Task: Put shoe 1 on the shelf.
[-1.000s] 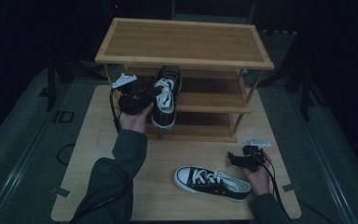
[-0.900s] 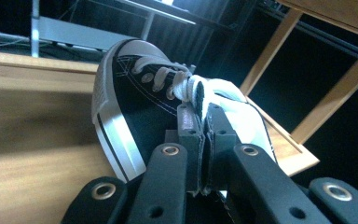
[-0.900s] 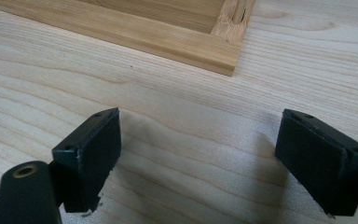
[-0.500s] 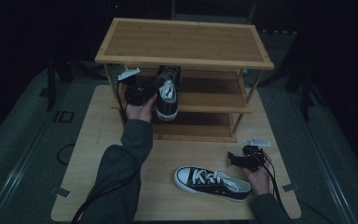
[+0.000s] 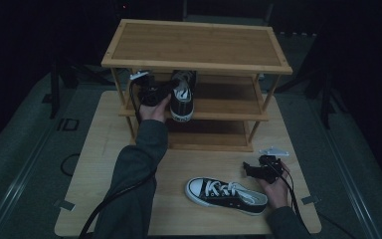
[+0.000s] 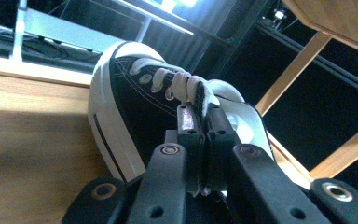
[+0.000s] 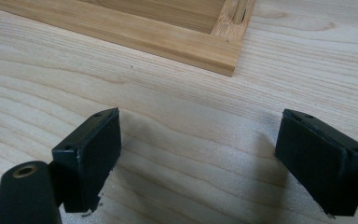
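High view: fixed above the person's side, facing forward and down; takes in the whole table [image 5: 104,149], the rack [image 5: 194,64], both forearms.

Left gripper view: rides the left gripper [image 6: 199,123], set low inside the rack at its middle shelf [image 6: 23,140], tilted, looking along the jaws; very near a shoe [image 6: 135,102]. Shares shoe [image 5: 183,97], shelf and rack posts with the high view.

Right gripper view: rides the right gripper [image 7: 200,158], close above the tabletop [image 7: 177,121], looking down and ahead toward the rack's base corner [image 7: 214,51]. Shares that corner and tabletop with the high view.
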The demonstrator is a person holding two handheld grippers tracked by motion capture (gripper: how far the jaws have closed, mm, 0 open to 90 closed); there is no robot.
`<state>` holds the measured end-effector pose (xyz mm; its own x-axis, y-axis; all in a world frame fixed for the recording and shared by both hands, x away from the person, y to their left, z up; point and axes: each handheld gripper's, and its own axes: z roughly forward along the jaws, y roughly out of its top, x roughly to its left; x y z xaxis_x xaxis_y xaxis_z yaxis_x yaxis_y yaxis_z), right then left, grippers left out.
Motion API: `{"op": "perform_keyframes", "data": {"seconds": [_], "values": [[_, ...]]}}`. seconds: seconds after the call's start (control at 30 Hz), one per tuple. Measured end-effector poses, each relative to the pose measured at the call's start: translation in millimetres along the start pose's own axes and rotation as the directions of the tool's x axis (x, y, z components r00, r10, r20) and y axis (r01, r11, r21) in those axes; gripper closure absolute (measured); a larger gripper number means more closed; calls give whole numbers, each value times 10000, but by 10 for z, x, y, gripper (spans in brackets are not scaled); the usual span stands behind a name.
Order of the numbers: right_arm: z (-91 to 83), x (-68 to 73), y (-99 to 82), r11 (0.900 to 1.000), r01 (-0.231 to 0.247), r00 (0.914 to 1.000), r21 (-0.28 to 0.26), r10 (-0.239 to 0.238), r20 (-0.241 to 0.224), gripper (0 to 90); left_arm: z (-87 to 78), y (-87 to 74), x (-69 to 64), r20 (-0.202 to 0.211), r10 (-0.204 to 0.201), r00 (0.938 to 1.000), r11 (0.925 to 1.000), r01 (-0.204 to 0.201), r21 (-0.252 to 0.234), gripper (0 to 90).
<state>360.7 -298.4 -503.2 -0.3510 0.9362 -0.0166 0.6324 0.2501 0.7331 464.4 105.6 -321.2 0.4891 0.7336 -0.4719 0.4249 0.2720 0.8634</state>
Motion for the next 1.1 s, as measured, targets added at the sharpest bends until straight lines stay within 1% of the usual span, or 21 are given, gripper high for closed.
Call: {"op": "perform_keyframes", "data": {"seconds": [0.07, 0.1, 0.13, 0.17, 0.2, 0.23, 0.3, 0.4, 0.43, 0.5, 0.53, 0.57, 0.63, 0.7, 0.8, 0.83, 0.9, 1.0, 1.03, 1.1], "values": [[0, 0, 0, 10000, -4, 10000, 1, 4, 0, 138, 17, -5, 17, -40, -4, 10000, 10000, 4, 56, 880], [0, 0, 0, 10000, -4, 10000, -1, 4, 3, 138, 20, -15, 32, -93, 97, 9999, 9998, -96, 153, 880], [0, 0, 0, 10000, 5, 10000, -3, -5, 1, 138, 30, -29, 45, -96, 76, 9999, 9997, -74, 223, 877], [0, 0, 0, 10000, 1, 10000, -1, -1, 1, 138, 22, -41, 72, -7, 235, 9997, 9991, -234, 366, 873], [0, 0, -1, 10000, 0, 10000, -2, 0, 5, 138, 26, -52, 57, -90, 135, 9999, 9998, -134, 154, 866], [0, 0, 0, 10000, -1, 10000, -4, 1, 3, 138, 26, -57, 51, -61, 167, 9998, 9998, -166, 87, 843], [0, 0, 0, 10000, 0, 10000, 2, 0, 3, 138, 18, -62, 11, -178, -49, 9998, 9998, 46, -199, 766], [0, 0, 0, 10000, -2, 10000, -1, 2, 4, 138, -13, -80, -15, -238, 103, 9997, 9997, -108, -202, 721], [0, 0, 0, 10000, -1, 10000, 0, 1, 3, 138, -62, -90, 6, -164, 337, 9993, 9994, -337, 13, 710], [0, 0, 0, 10000, -2, 10000, -1, 2, 3, 138, -87, -110, -1, -158, 197, 9997, 9995, -201, -254, 700], [0, 0, 0, 10000, 0, 10000, -1, 0, 2, 138, -117, -125, -2, -121, 160, 9998, 9995, -163, -254, 696], [0, 0, 0, 10000, 0, 10000, -1, 0, 6, 138, -141, -143, -10, -84, 5, 10000, 9994, -8, -355, 685], [0, 0, 0, 10000, 1, 10000, -1, -1, 2, 138, -182, -172, -12, -36, 131, 9999, 9989, -132, -445, 673], [0, 0, 0, 10000, -4, 10000, -1, 4, 3, 138, -228, -203, -22, 4, 174, 9998, 9983, -174, -556, 662], [0, 0, 0, 10000, -4, 10000, -4, 4, 5, 138, -287, -229, -44, -1, 249, 9997, 9980, -249, -585, 645], [0, 0, -1, 10000, 0, 10000, -4, 0, 4, 138, -301, -234, -51, 39, 237, 9997, 9980, -235, -588, 639], [-1, 0, -1, 10000, 0, 10000, -4, 0, 7, 138, -344, -246, -77, 41, 374, 9993, 9974, -371, -616, 626], [-1, 0, -1, 10000, -1, 10000, -6, 1, 9, 138, -376, -249, -94, 71, 396, 9992, 9970, -390, -663, 616], [-1, 0, -1, 10000, 3, 10000, -4, -3, 4, 138, -408, -250, -105, 97, 461, 9989, 9966, -453, -691, 616], [-2, 0, -2, 10000, -3, 10000, -3, 3, 2, 138, -444, -252, -111, 64, 500, 9987, 9959, -494, -752, 599]]}}
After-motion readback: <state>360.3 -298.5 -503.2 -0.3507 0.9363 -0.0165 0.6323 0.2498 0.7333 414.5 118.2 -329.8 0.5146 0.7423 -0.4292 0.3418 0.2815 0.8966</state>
